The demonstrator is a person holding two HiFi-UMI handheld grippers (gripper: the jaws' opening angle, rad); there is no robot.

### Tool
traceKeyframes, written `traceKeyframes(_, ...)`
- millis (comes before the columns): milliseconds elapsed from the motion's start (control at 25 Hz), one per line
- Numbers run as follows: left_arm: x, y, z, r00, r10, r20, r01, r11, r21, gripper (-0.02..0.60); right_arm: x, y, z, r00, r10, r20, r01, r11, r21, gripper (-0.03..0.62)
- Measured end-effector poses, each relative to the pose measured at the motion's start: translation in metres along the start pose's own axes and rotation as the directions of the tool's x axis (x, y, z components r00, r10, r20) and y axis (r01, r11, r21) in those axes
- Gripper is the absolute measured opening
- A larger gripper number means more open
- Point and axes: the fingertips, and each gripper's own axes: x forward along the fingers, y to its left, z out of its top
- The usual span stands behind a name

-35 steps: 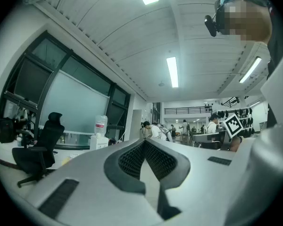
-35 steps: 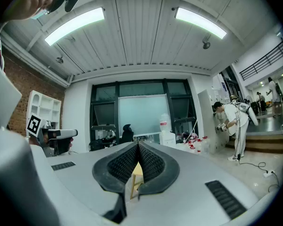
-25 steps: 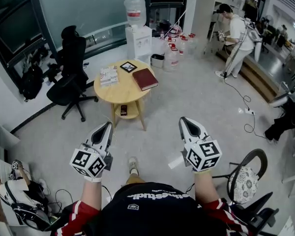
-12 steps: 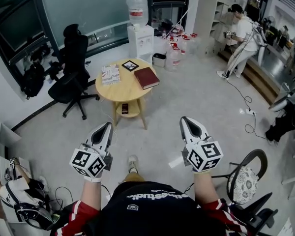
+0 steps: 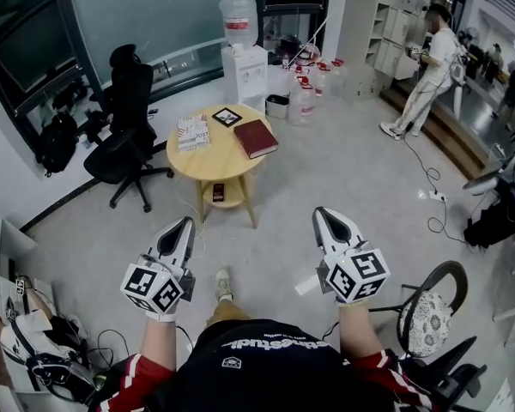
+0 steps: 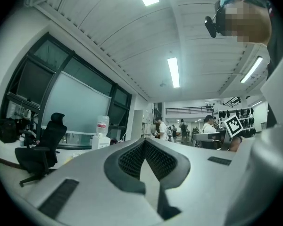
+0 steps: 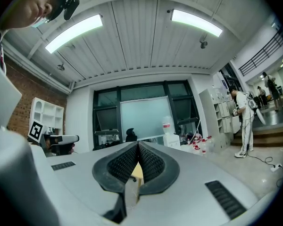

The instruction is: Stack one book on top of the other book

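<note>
Fingers (image 6: 131, 158) of the left gripper (image 5: 186, 223) pressed together, ribbed black pads meeting at the tip, nothing between them. Fingers (image 7: 150, 165) of the right gripper (image 5: 320, 215) likewise closed on themselves and empty; only a thin tan sliver shows through the slot lower down. Both grippers are held level in front of the person, side by side and apart. Each has its marker cube toward the body, and the tips point toward the desk (image 5: 213, 160) but are well short of it.

The desk is small, round and of pale wood. Its lower shelf carries one small dark item, too small to identify. On top lie two books, flat and apart from each other, not yet stacked. One is a red book (image 5: 254, 137): dark red, plain cover, fairly thick, on the desk's right side close to the rim. The other is a white book (image 5: 190, 131): pale cover with dark print and some red lettering, unreadable, on the left side. Near the far edge, between them, sits a small black-framed square card (image 5: 227, 116).

Beyond the desk, a water dispenser (image 5: 243, 58) with its bottle on top stands against the glass wall. A cluster of water jugs (image 5: 307, 88) sits on the floor just beside it. A black office chair (image 5: 124, 118) is left of the desk. Another person (image 5: 431, 71) stands at far right by some steps. One shoe (image 5: 222, 283) of the wearer shows on the grey floor between the grippers.
</note>
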Motion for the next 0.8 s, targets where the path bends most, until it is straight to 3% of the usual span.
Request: traceKeyframes(800, 0.047, 0.043, -0.023, 0.999, -0.036, -0.02, 0.035, 0.999, -0.042, 0.017, 0.047, -0.021, -0.023, 0.997, -0.048, -0.06, 0.048, 0.999, -0.003, 0.029)
